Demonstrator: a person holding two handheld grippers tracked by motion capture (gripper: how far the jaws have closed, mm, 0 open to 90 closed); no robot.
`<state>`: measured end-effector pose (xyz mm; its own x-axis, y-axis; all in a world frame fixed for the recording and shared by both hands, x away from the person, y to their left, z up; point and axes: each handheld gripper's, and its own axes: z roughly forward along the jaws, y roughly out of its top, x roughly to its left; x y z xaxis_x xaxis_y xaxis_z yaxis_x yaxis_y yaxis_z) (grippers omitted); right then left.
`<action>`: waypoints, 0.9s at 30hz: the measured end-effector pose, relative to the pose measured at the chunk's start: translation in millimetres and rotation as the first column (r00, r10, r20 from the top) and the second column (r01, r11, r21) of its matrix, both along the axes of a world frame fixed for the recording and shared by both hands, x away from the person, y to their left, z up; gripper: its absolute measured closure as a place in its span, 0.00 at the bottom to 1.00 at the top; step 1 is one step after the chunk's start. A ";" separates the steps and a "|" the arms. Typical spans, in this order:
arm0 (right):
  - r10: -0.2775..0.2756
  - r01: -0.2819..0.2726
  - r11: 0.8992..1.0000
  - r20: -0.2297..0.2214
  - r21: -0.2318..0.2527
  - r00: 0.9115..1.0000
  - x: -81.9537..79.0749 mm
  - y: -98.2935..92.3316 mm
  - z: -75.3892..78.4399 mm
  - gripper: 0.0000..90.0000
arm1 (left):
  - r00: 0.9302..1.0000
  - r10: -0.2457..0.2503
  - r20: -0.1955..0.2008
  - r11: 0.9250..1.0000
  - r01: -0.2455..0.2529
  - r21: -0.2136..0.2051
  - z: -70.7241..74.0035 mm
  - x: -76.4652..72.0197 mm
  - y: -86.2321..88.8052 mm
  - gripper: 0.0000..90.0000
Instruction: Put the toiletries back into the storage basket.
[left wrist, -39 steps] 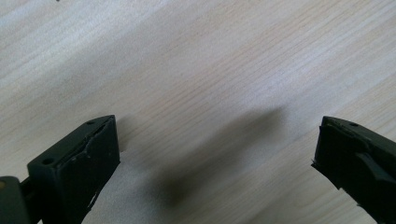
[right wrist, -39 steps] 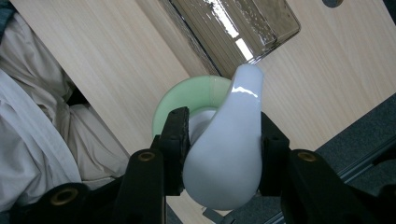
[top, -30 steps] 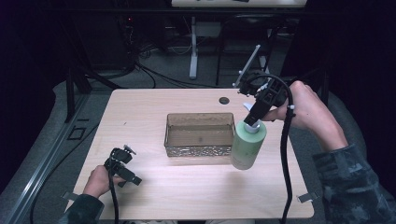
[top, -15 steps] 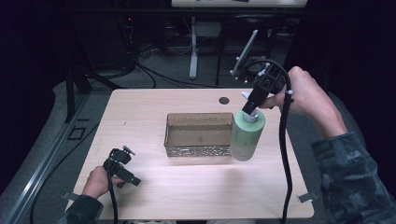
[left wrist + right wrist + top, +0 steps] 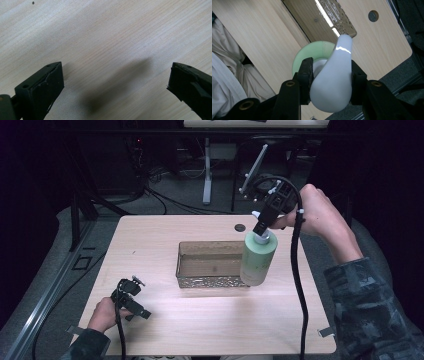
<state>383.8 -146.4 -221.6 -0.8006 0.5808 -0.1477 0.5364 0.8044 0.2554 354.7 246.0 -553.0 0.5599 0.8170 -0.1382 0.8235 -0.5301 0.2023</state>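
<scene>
Right gripper [image 5: 329, 75] clamped on pump head [image 5: 334, 82] of green lotion bottle [image 5: 258, 257], hanging right of mesh basket [image 5: 210, 281]; probably heavy, swing-prone, slippery. Left gripper [image 5: 115, 85] wide open, empty.

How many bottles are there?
1. The pale green plastic pump bottle hangs from the right gripper by its white pump head, beside the right end of the metal mesh basket.

Bottle [image 5: 258, 260] right of basket [image 5: 210, 281], on table [image 5: 200, 325]
</scene>
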 end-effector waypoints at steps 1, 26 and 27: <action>-0.002 0.002 1.000 0.002 0.002 1.000 0.7 0.7 0.5 0.70 | 1.000 0.000 0.001 1.000 0.000 -0.001 -0.4 -0.2 -0.1 0.00; -0.008 0.008 1.000 0.028 -0.002 1.000 19.3 8.4 -0.2 0.70 | 1.000 -0.019 0.005 1.000 0.019 0.007 -1.5 0.5 -2.3 0.00; -0.009 0.009 1.000 0.032 0.002 0.999 20.0 8.5 0.0 0.70 | 1.000 -0.022 0.007 1.000 0.022 0.008 -1.3 0.6 -2.0 0.00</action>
